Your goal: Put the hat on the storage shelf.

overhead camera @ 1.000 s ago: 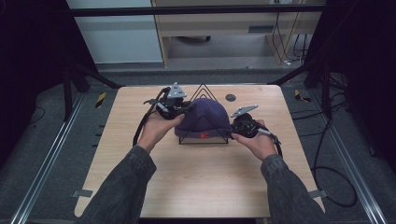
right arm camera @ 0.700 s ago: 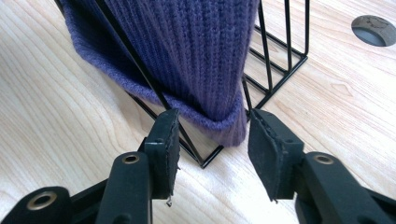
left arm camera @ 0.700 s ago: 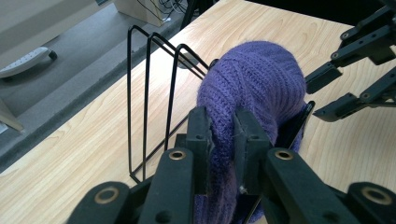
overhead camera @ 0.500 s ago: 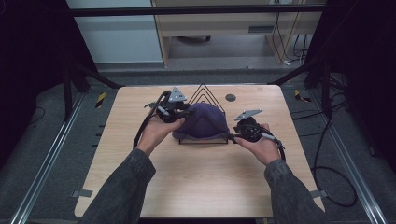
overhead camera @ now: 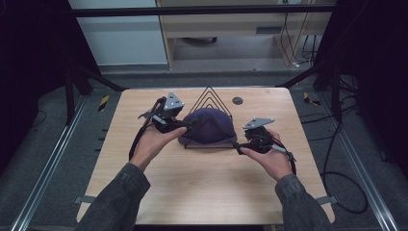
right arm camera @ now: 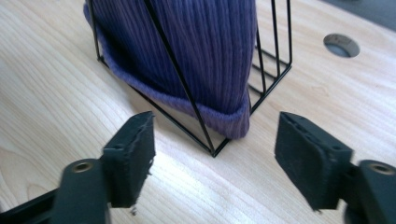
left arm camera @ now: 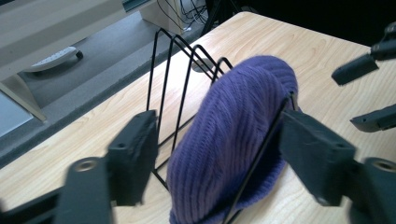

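A purple knit hat (overhead camera: 207,126) is draped over a black wire rack (overhead camera: 209,96) at the middle of the wooden table (overhead camera: 192,192). My left gripper (overhead camera: 186,124) is at the hat's left side. Its jaws have just been opening and stand wide. In the left gripper view the hat (left arm camera: 233,130) and rack (left arm camera: 168,70) lie between the jaws of the left gripper (left arm camera: 219,140), untouched by the pads. My right gripper (overhead camera: 239,144) is at the hat's right, its jaws also just opened. In the right gripper view the right gripper (right arm camera: 215,149) is just short of the hat's brim (right arm camera: 219,119) and the rack's corner (right arm camera: 212,151).
A round cable hole (overhead camera: 237,100) lies in the table behind the rack, to its right. Dark metal frame bars stand at both back corners. The near half of the tabletop is bare wood between my forearms.
Both grippers have let go of the hat and opened. The left one has drawn back to the left, the right one to the right. The hat rests on the rack.
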